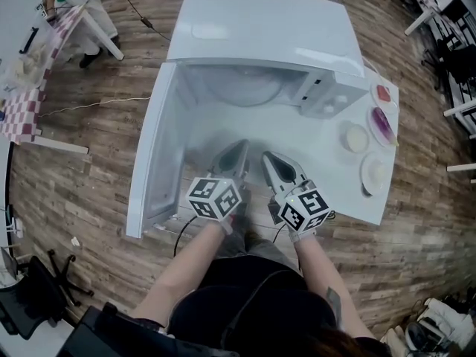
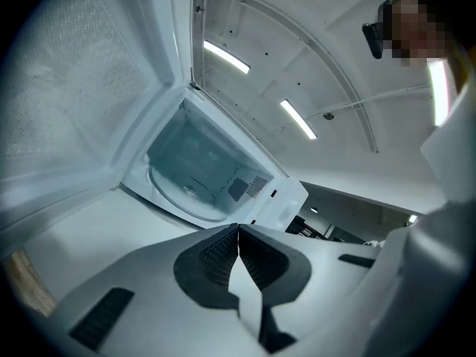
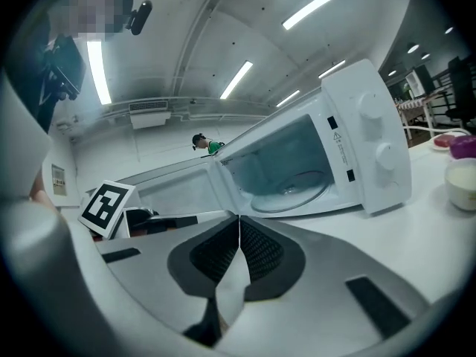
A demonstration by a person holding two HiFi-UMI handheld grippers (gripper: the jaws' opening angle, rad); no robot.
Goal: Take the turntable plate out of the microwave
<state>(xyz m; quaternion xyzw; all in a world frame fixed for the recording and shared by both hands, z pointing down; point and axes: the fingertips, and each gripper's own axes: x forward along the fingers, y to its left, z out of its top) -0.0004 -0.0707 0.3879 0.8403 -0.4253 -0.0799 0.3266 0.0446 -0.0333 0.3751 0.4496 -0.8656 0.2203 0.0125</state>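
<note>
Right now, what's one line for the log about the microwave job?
microwave door: open | turntable plate: inside | left claw: shut, empty | right claw: shut, empty | step: plate untouched

text: none legible; sign: warning triangle [image 3: 336, 135] on microwave panel [image 3: 374, 146]

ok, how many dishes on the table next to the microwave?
4, all to the microwave's right: a red-topped plate farthest, a purple dish, a white bowl beside it, a white plate nearest. None seem hidden.
</note>
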